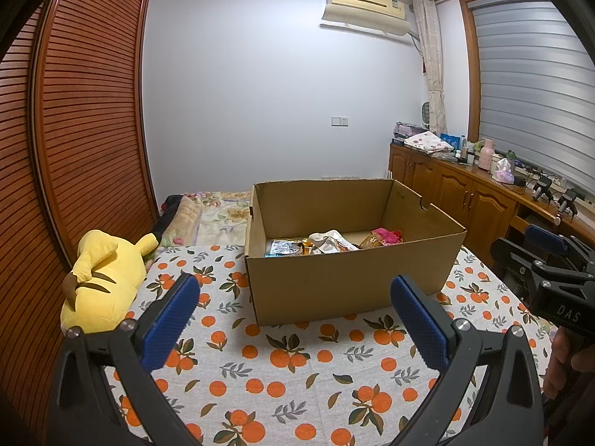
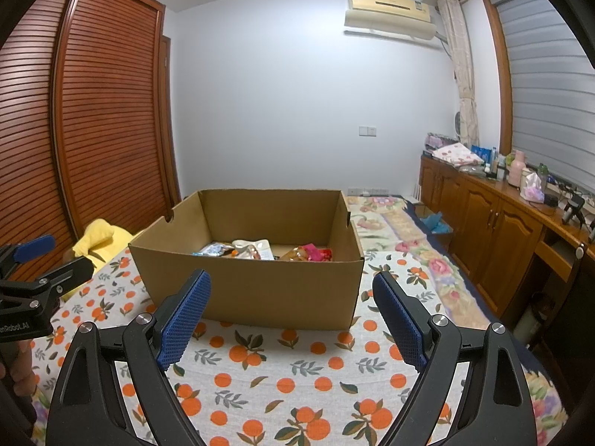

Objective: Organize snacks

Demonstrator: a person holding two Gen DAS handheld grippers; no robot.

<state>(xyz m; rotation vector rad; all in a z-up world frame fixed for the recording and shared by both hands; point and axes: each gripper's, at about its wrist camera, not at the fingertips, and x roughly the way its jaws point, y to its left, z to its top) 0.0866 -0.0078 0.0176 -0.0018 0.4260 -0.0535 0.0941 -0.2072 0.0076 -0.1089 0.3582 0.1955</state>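
Snacks (image 1: 319, 243) lie in a heap on the floor of an open cardboard box (image 1: 334, 282), which stands on a bed under an orange-print sheet (image 1: 297, 368). From the left: a silvery-blue packet (image 1: 280, 248), white and foil wrappers in the middle (image 1: 327, 241), then a brown bag (image 1: 370, 241) and a pink pack (image 1: 386, 236) at the right end. All of them sit toward the near wall of the box, so only their tops show above its rim.

At the far left stands a slatted wooden wardrobe (image 1: 74, 130). A yellow plush toy (image 1: 104, 278) lies on the bed just beside it, left of the box and apart from it.

The left gripper (image 1: 295, 316) hovers in front of the box's near wall, its blue-padded fingers (image 1: 171, 319) spread wide with nothing between them. The right gripper (image 2: 292, 316) hovers beside it, facing the same wall, fingers (image 2: 186, 316) likewise wide apart and empty. Each gripper shows at the edge of the other's view, with part of a hand (image 1: 565, 364) on the handle.

Behind the box a floral quilt (image 2: 390, 219) covers the far part of the bed. Along the right wall runs a wooden counter (image 2: 483, 215) crowded with folded cloth, bottles and a pink flask (image 2: 517, 169), below a shuttered window (image 1: 535, 85). An air conditioner (image 1: 366, 9) hangs high on the back wall.
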